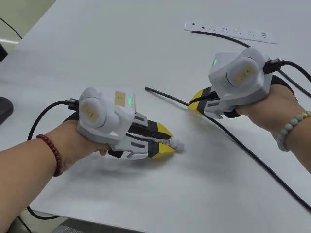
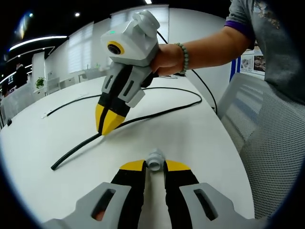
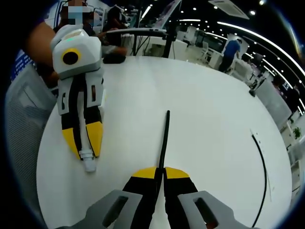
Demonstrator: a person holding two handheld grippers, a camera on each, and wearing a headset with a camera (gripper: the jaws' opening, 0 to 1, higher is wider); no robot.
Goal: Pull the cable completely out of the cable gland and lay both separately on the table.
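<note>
- Red beads (image 1: pixel 51 153) ring the left wrist at the lower left of the head view.
- Left of centre, the left claw (image 1: pixel 167 141) lies low over the white table (image 1: pixel 121 43). Its yellow-tipped jaws point right and are clamped on the gland (image 1: pixel 177 144).
- The gland is a small pale grey piece that pokes out past the jaw tips, right at the table top.
- In the left gripper view the gland (image 2: pixel 155 159) sits pinched between the tips of the left claw (image 2: pixel 155 167) at bottom centre.
- The black cable (image 1: pixel 167 95) is out of the gland. Its bare end lies on the table near the middle of the head view, up and right of the gland and apart from it.
- Right of centre, the right claw (image 1: pixel 193 104) has its jaws closed on the cable, a little way back from that bare end.
- Past the claw, the cable runs on across the table to the lower right corner.
- In the right gripper view the cable (image 3: pixel 164 138) rises straight from the closed tips of the right claw (image 3: pixel 160 171) and ends at mid frame. At the left of that view are the left claw (image 3: pixel 86 140) and the gland (image 3: pixel 89 163) at its tips.
- In the left gripper view the right claw (image 2: pixel 107 125) comes down from the upper middle, and the cable (image 2: pixel 76 150) trails from its tips toward the lower left.
- Pale green beads (image 1: pixel 289 128) circle the right wrist at the right edge of the head view.
- A white power strip (image 1: pixel 228 31) lies flat on the table at the upper right.
</note>
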